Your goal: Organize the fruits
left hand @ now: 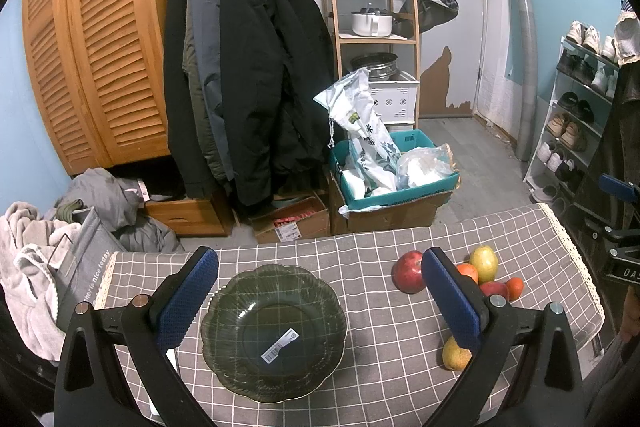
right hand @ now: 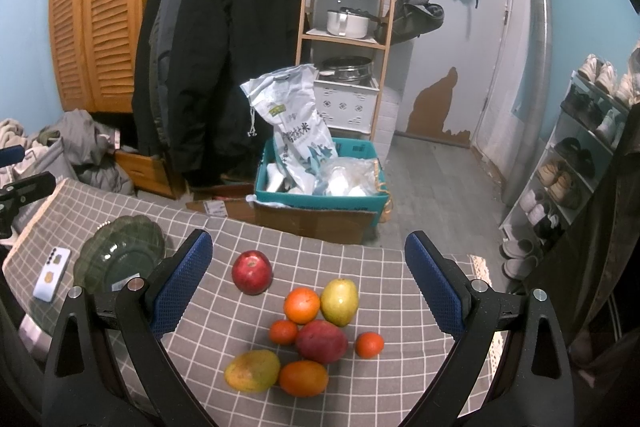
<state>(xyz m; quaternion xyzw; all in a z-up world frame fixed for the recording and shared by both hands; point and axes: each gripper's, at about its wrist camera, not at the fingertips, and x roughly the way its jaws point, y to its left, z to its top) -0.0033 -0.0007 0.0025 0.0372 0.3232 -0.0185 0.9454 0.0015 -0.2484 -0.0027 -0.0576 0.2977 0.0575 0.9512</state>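
A dark green glass bowl [left hand: 273,331] with a barcode sticker sits empty on the grey checked tablecloth [left hand: 372,367]; my left gripper [left hand: 320,283] hangs open above it. To its right lies a red apple [left hand: 408,271] beside a yellow-green pear [left hand: 484,263]. In the right wrist view my right gripper [right hand: 308,267] is open over the fruit pile: the red apple [right hand: 252,272], an orange [right hand: 302,305], the pear [right hand: 340,301], a red mango [right hand: 321,341], a yellow mango [right hand: 252,370] and small tangerines [right hand: 369,344]. The bowl [right hand: 120,255] lies at the left.
A white phone [right hand: 51,273] lies left of the bowl. Beyond the table's far edge stand a cardboard box with a teal crate [right hand: 320,195], hanging black coats [left hand: 256,75], a wooden shelf [left hand: 372,7] and a shoe rack [right hand: 576,155].
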